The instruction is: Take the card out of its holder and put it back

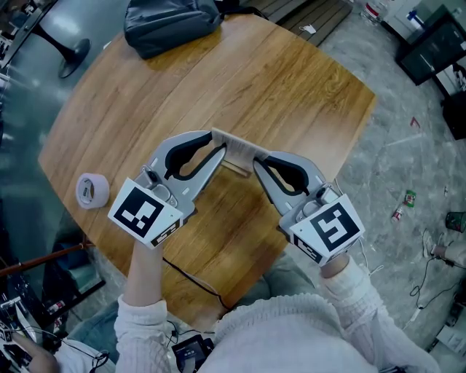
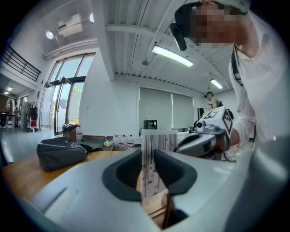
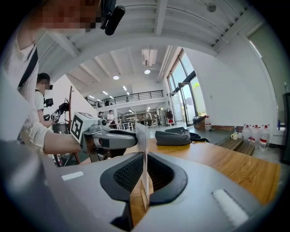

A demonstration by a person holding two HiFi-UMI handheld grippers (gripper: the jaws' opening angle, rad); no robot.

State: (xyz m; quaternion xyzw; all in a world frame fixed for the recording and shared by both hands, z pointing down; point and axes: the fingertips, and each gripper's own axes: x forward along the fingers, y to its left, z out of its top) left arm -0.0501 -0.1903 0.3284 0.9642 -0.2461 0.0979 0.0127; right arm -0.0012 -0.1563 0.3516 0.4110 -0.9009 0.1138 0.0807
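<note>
The card [image 1: 240, 148] is held upright over the table [image 1: 306, 87], clamped at both ends. The left gripper [image 1: 217, 143] is closed on one end and the right gripper [image 1: 259, 162] on the other, the jaws narrowed onto the thin sheet. The holder [image 1: 234, 168] is seen just below; the card's lower edge seems clear of it. A bag [image 1: 167, 22] and tape [image 1: 92, 190] lie well apart.
</note>
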